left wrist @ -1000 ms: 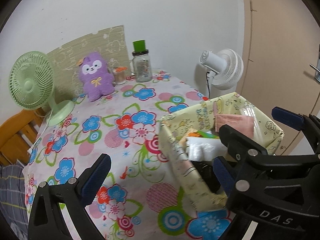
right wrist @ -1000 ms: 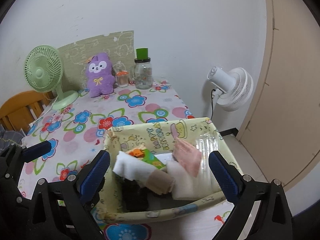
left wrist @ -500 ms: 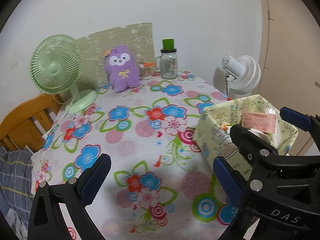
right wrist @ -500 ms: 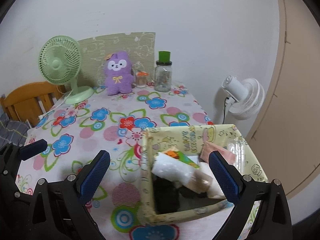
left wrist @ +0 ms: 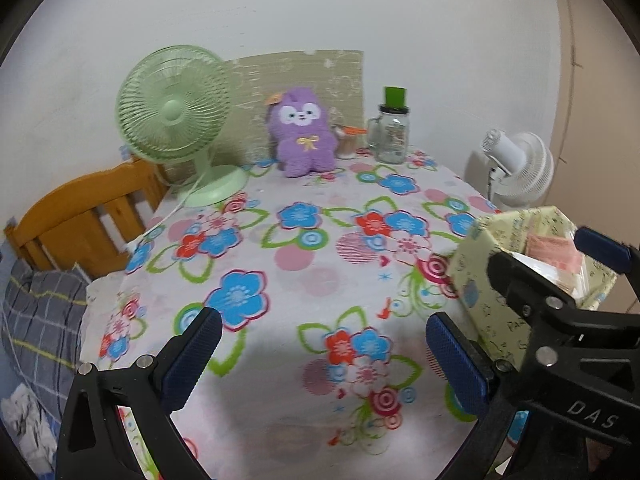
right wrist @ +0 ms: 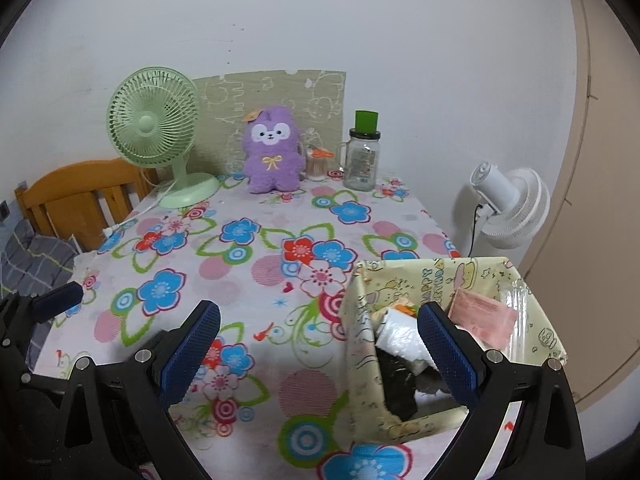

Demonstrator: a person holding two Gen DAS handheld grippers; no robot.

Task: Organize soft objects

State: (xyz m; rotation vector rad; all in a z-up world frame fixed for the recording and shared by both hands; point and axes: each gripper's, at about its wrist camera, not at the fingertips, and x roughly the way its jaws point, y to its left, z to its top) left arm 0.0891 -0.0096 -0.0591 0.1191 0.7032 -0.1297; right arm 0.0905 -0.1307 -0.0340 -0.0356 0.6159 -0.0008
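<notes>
hiding part of the box (right wrist: 362, 344), both hand-held grippers (left wrist: 324, 356) (right wrist: 320, 346) gape empty.

The left gripper (left wrist: 322, 364) and the right gripper (right wrist: 320, 354) both hang side by side with jaws spread wide, nothing between them.

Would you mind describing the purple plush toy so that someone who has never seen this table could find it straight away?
Start at the table with the flowered cloth and look to its far edge, against the wall. There, between the green desk fan and the glass jar with the green lid, sits the purple plush toy. It is the only fuzzy thing in that row, with a white face and a yellow bow.
</notes>
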